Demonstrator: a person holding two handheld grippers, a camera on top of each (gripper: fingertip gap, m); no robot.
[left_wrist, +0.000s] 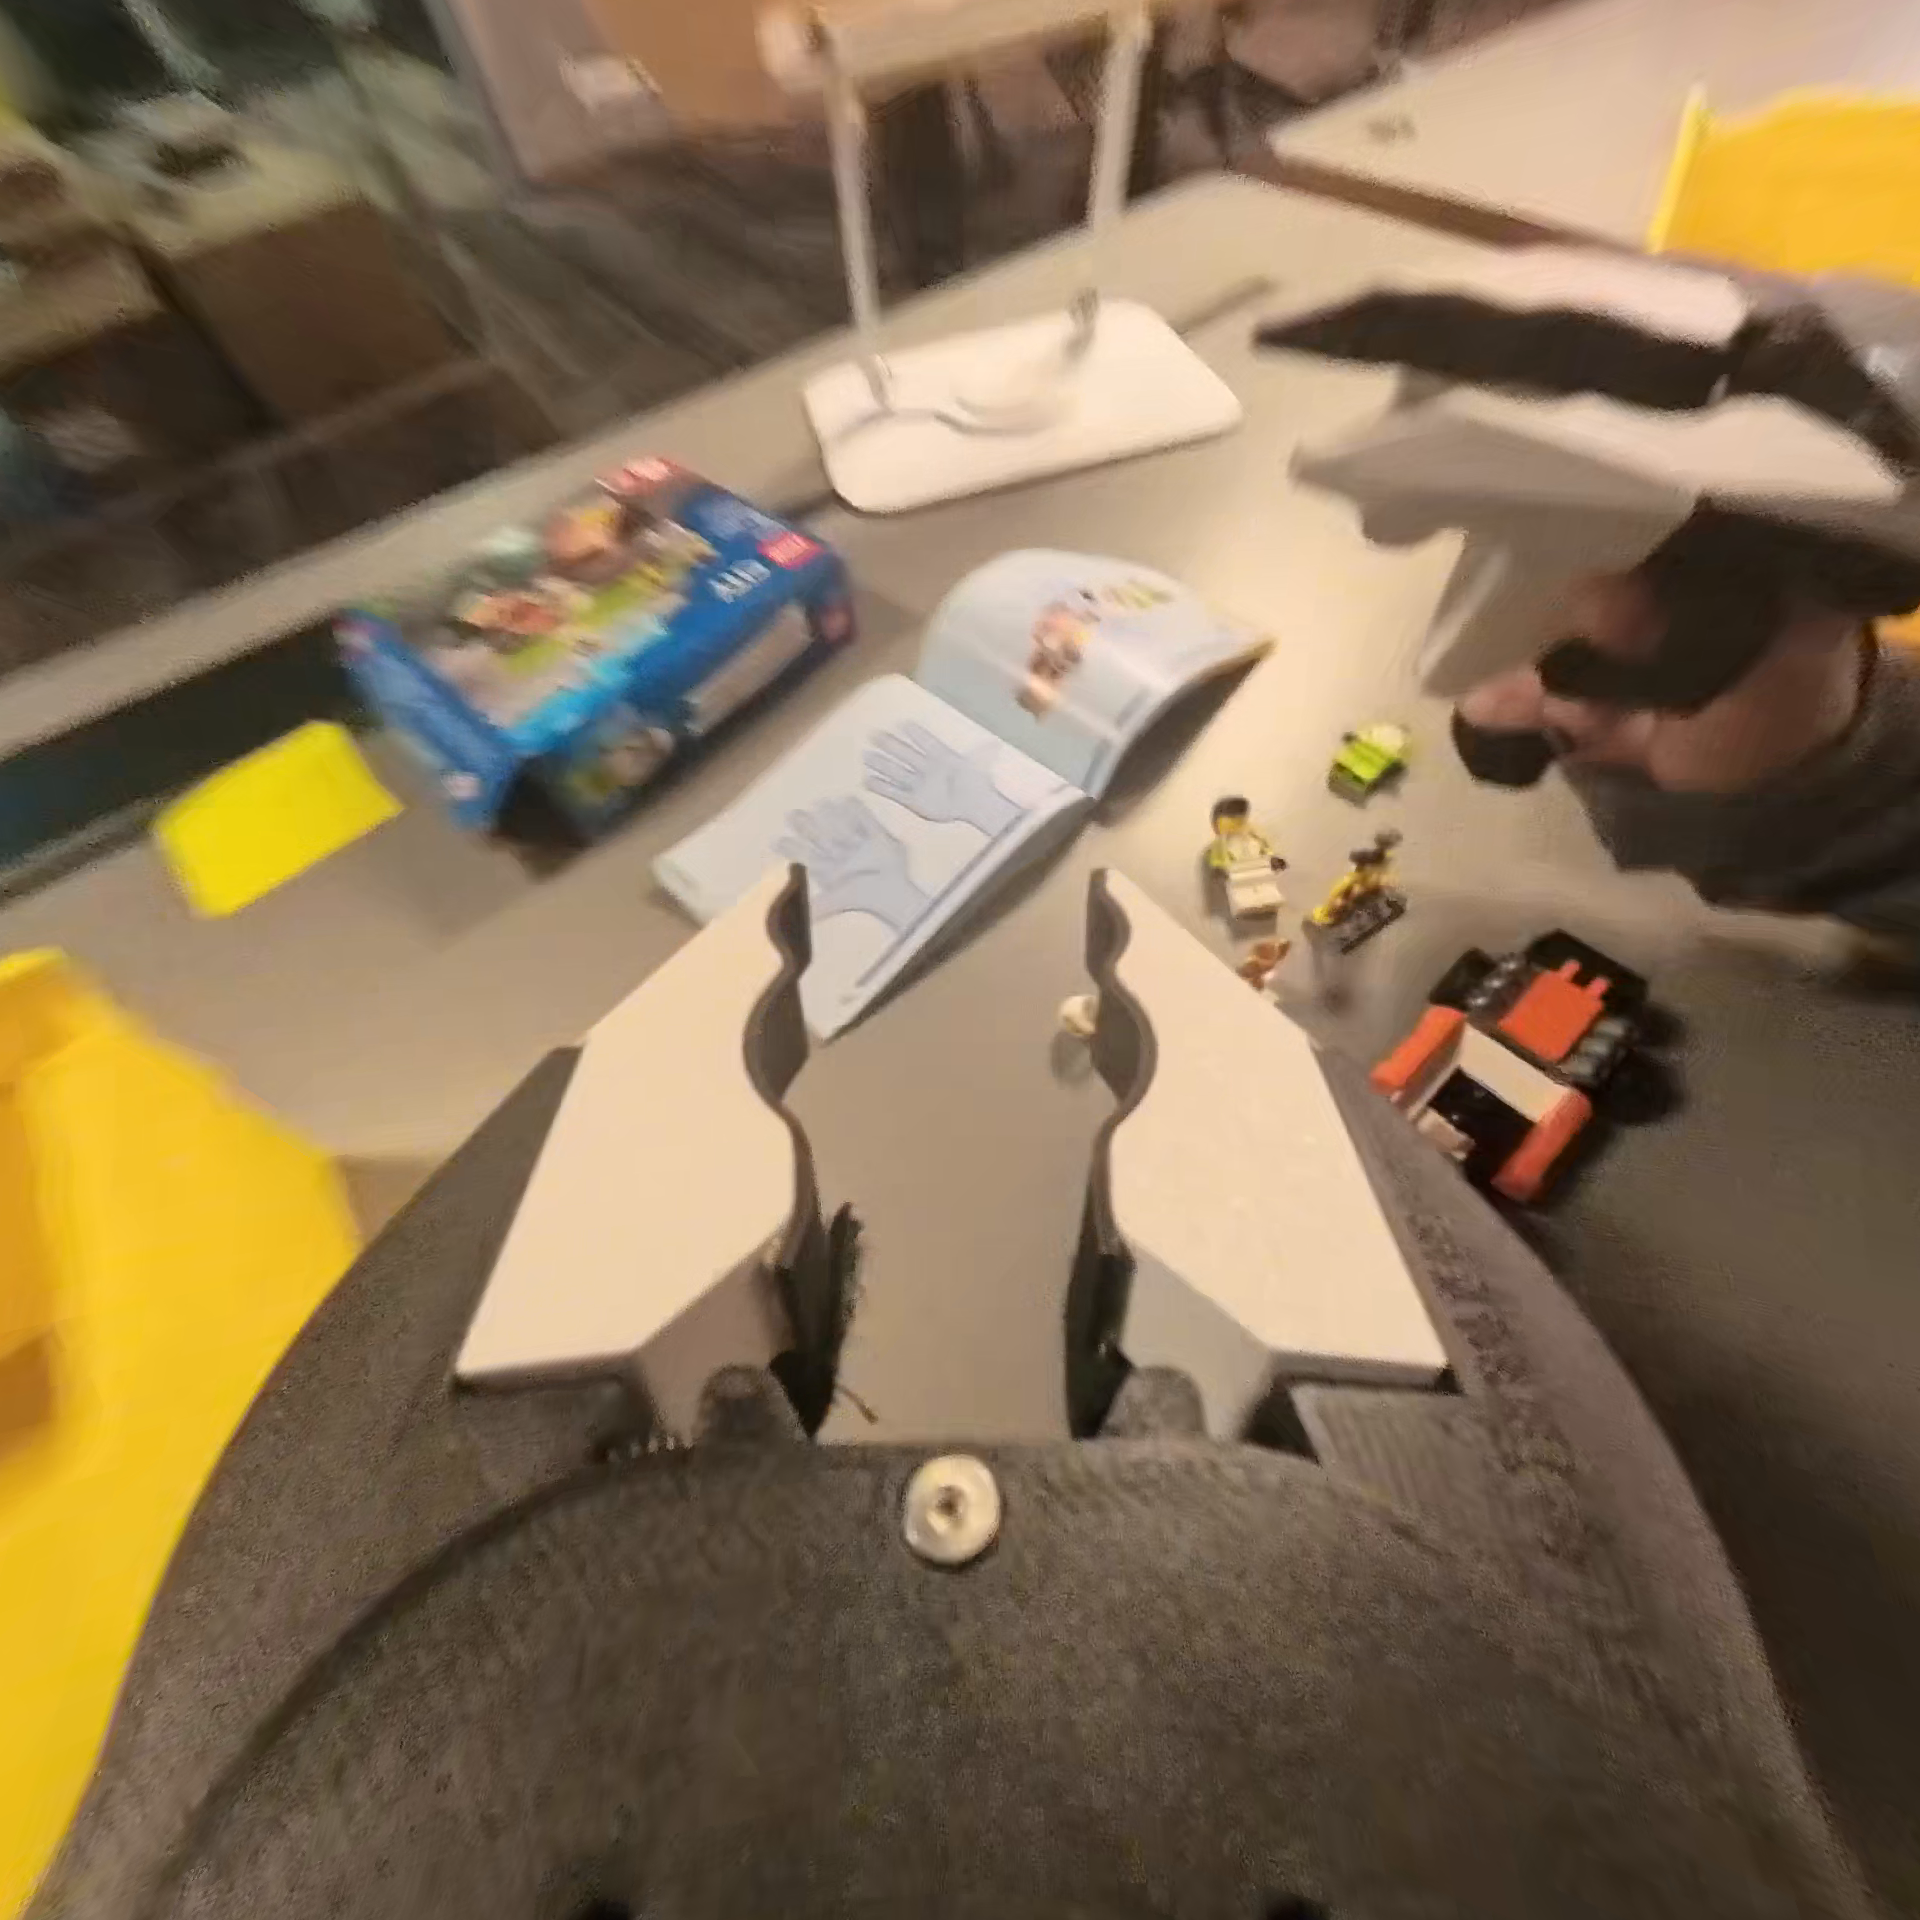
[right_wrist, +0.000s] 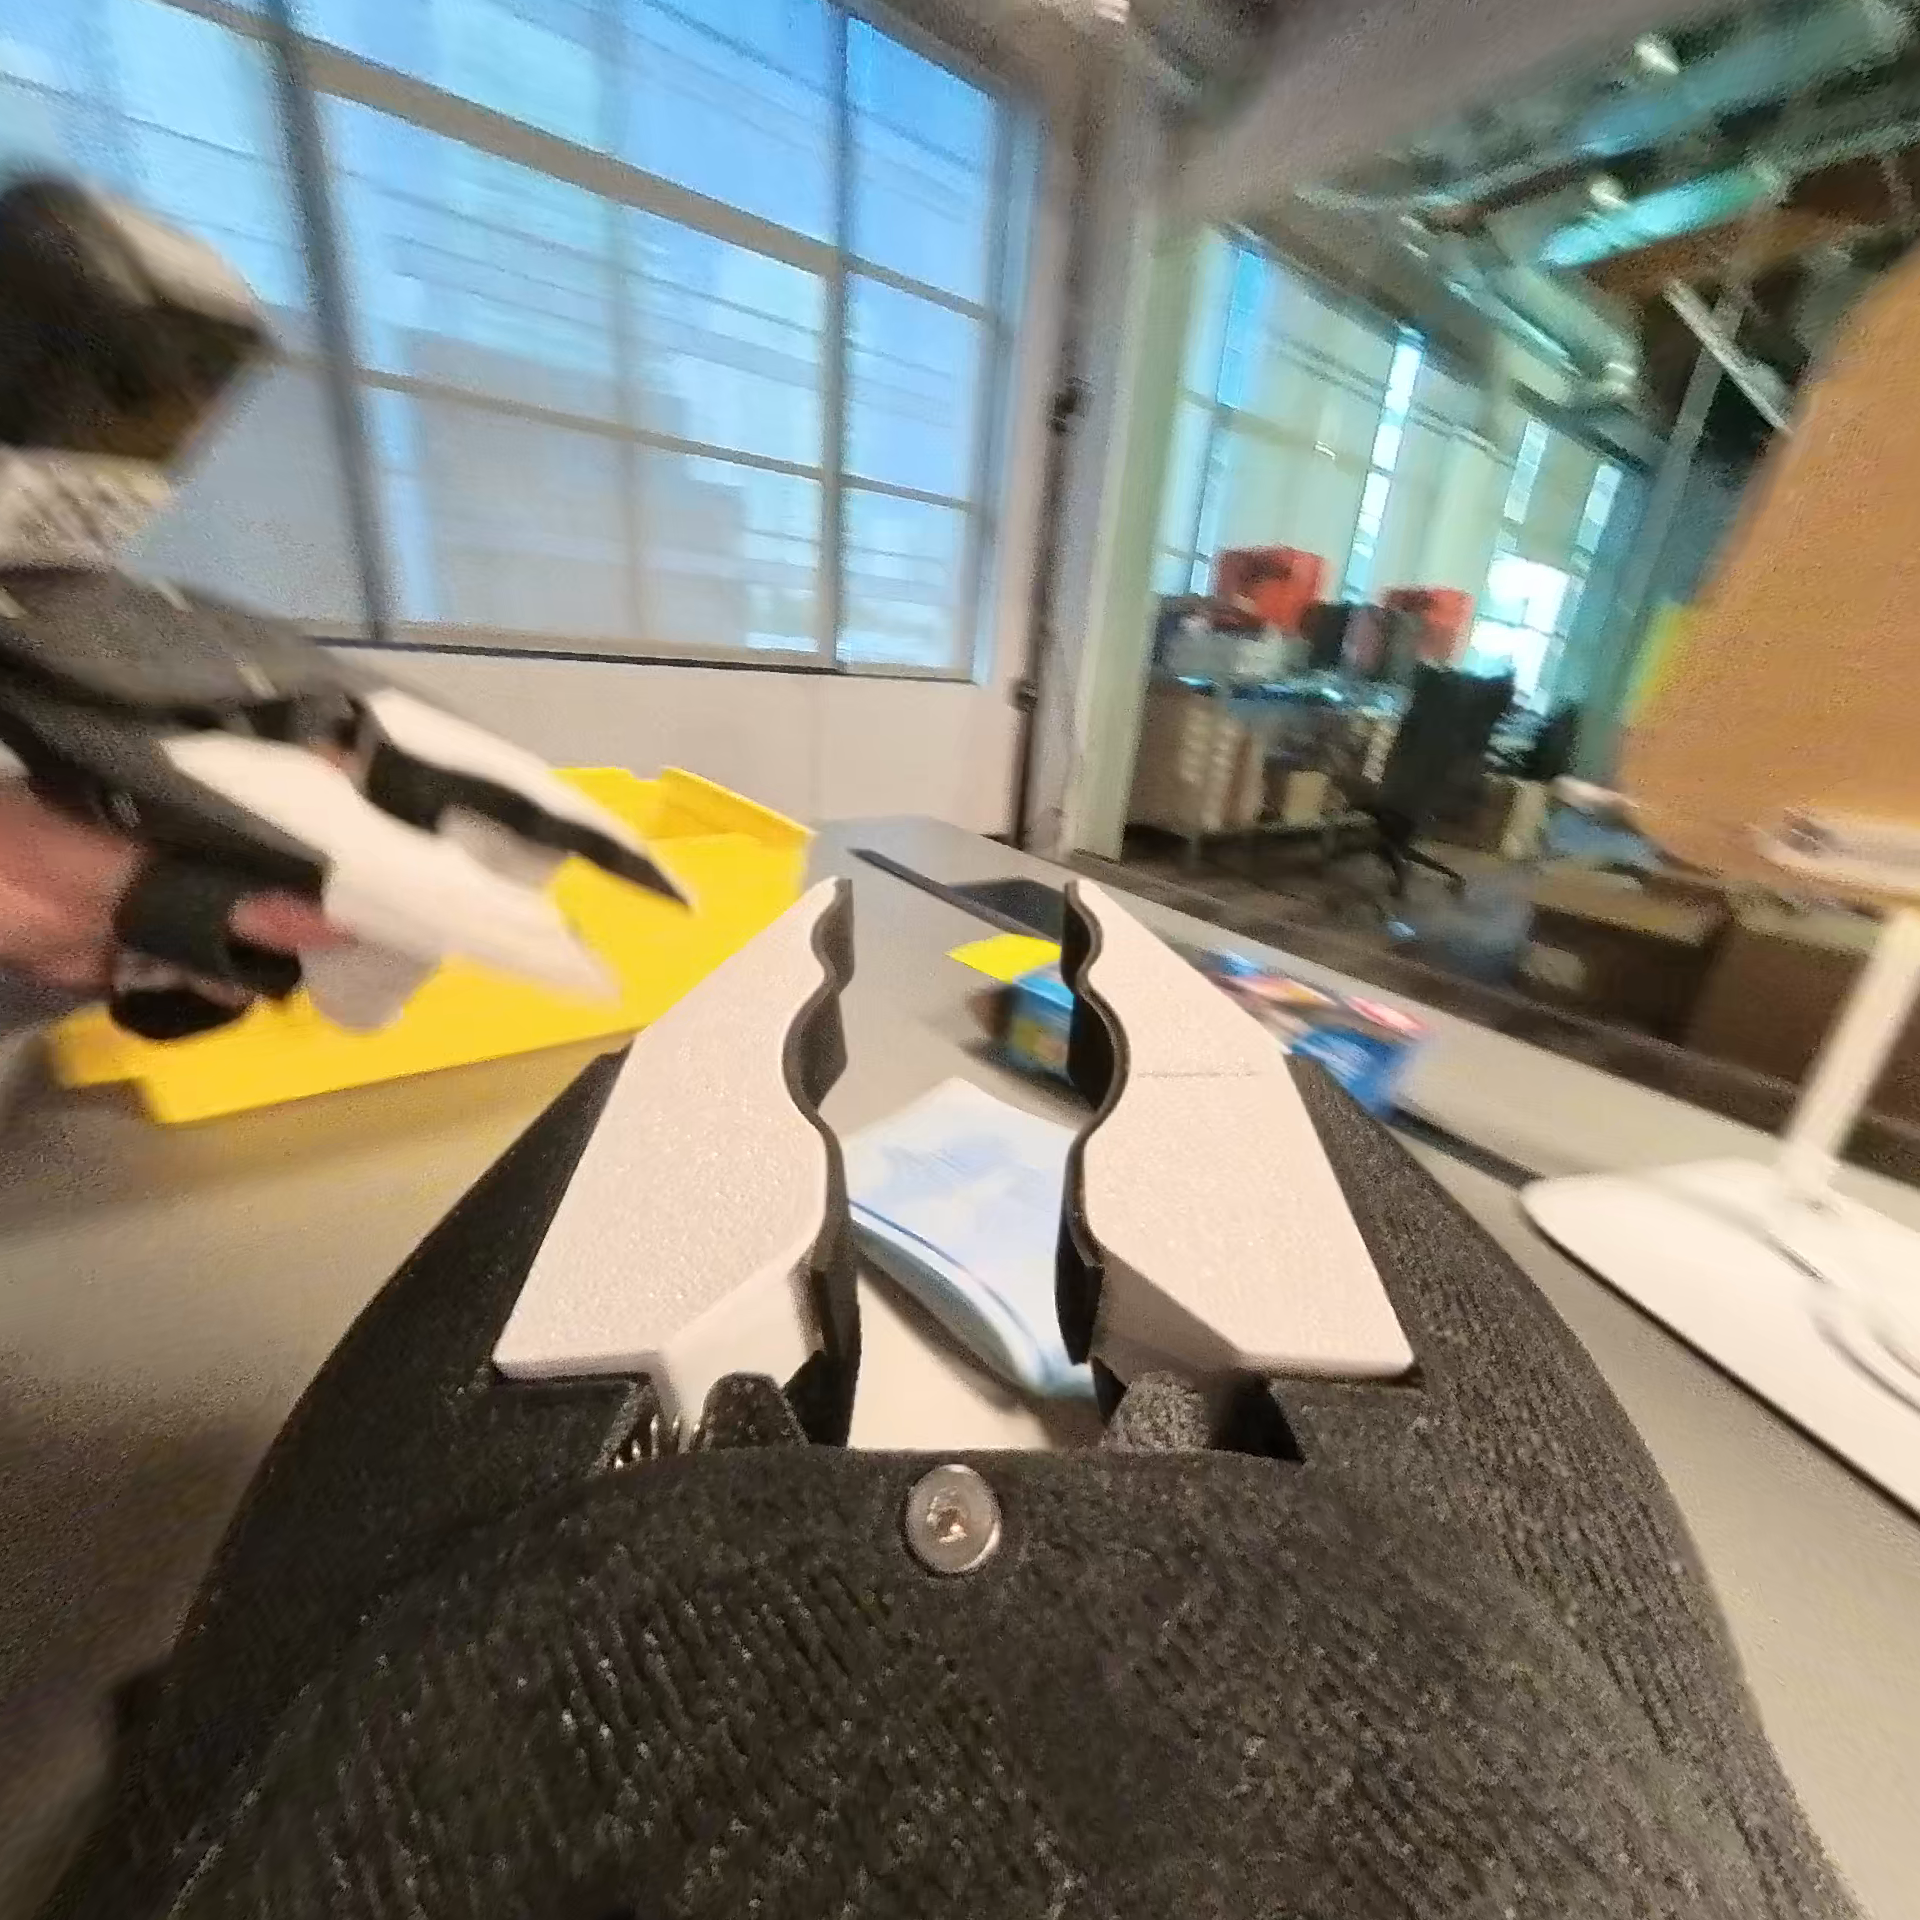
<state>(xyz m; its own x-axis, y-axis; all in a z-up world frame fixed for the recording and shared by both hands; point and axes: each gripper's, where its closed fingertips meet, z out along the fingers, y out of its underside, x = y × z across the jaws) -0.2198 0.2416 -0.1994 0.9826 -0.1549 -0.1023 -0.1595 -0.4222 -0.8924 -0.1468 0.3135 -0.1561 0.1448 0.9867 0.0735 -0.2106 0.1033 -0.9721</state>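
My left gripper (left_wrist: 948, 894) is open above the grey table (left_wrist: 416, 966), with nothing pressed between its pads. A small white piece (left_wrist: 1075, 1013) shows beside the inner edge of its right finger (left_wrist: 1195, 1091). The corner of an open pale-blue booklet (left_wrist: 935, 790) lies just beyond the tips. To the right are two toy minifigures (left_wrist: 1247, 857) (left_wrist: 1356, 883) and a red, black and white toy vehicle (left_wrist: 1507, 1060). My right gripper (right_wrist: 958, 894) is open and empty, raised over the booklet (right_wrist: 956, 1184). It shows at the left wrist view's upper right (left_wrist: 1455, 416). The left gripper (right_wrist: 644, 940) shows at the right wrist view's left.
A blue toy box (left_wrist: 592, 644) lies behind the booklet. A yellow bin (left_wrist: 125, 1195) stands at the near left, a flat yellow piece (left_wrist: 270, 821) beyond it. A white stand base (left_wrist: 1018, 405) is at the back. A small green piece (left_wrist: 1371, 764) and a brown piece (left_wrist: 1265, 956) lie near the figures. It is some 11 centimetres from my left tips to the small white piece (left_wrist: 1075, 1013).
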